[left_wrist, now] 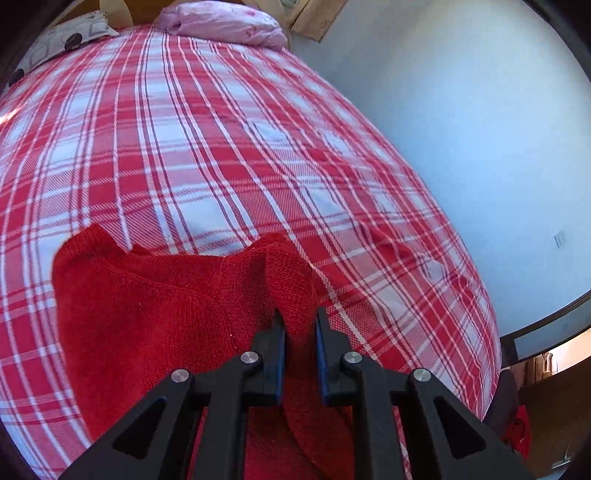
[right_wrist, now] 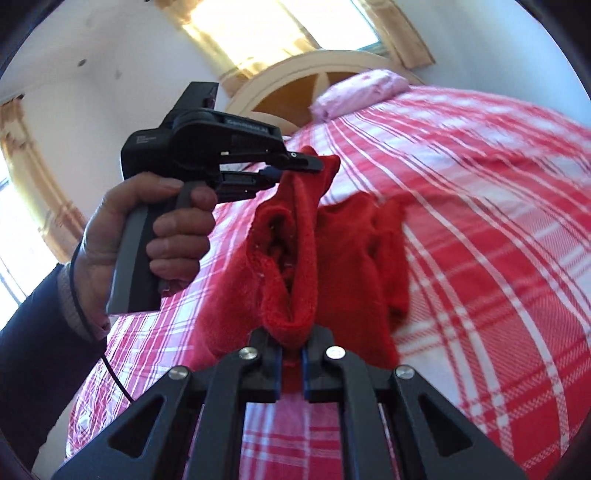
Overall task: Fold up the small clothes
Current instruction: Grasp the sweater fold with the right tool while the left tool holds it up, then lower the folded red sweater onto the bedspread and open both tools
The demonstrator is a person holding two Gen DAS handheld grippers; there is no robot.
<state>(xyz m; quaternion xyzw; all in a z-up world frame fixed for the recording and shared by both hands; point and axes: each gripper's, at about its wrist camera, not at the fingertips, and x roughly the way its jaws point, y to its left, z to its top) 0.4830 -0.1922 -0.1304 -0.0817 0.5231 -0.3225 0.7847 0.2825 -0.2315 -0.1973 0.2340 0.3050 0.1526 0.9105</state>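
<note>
Right wrist view: the right gripper point(right_wrist: 291, 350) pinches a bunched edge of the red sweater point(right_wrist: 332, 258), which stretches up to the left gripper point(right_wrist: 317, 164), clamped on another edge; the rest trails onto the plaid bed point(right_wrist: 480, 221), pillow point(right_wrist: 362, 90) beyond.

black tool point(right_wrist: 291, 347), blue pads, silver screws, dark sleeve point(right_wrist: 33, 376).

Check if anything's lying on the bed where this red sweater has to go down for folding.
Nothing visible does. Both the left gripper and the right gripper already grip the red sweater, and the plaid bedspread ahead of it is bare. The pink bundle and spotted pillow sit far off at the headboard end.
</note>
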